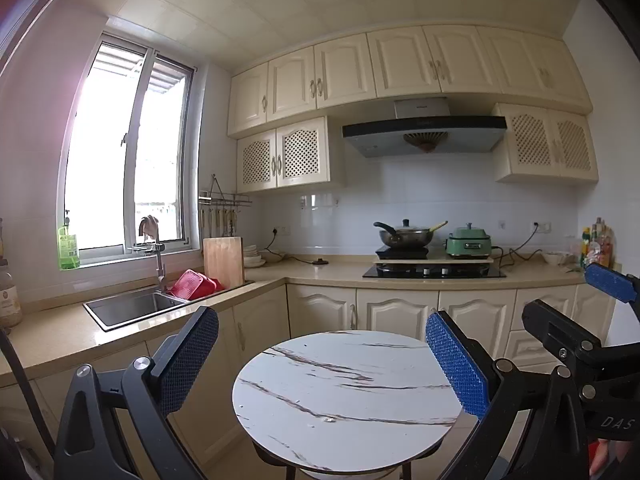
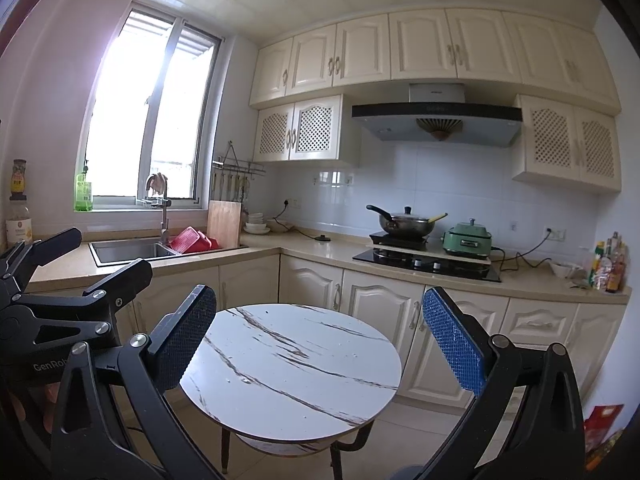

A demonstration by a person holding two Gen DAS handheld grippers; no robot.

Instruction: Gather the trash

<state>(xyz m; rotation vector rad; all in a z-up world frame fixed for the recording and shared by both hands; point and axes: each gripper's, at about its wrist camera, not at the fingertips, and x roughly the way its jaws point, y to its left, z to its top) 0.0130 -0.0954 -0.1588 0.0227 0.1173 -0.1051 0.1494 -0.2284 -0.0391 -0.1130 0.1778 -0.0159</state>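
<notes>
Trash here comes down to very little that can be made out: one small white scrap lies on the round marble table in the lower centre of the left wrist view, close to the table's near edge, plus a few tinier specks too small to identify; the same scrap is probably the pale fleck in the lower centre of the right wrist view. It is too small to show any long axis. In each view the scrap sits below and between the two fingers, so it lies ahead of and beneath both claws, with neither touching the table. The left gripper is spread wide and holds nothing; the right gripper is likewise spread wide and empty. In the left view the scrap lies almost centred between the fingers, while in the right view it lies nearer the lower-left finger, so I judge the left hand slightly better lined up. Counted: two grippers, one table, one clear scrap. At the lower right of the right view some red packaging shows near the floor; whether it is trash cannot be told.
</notes>
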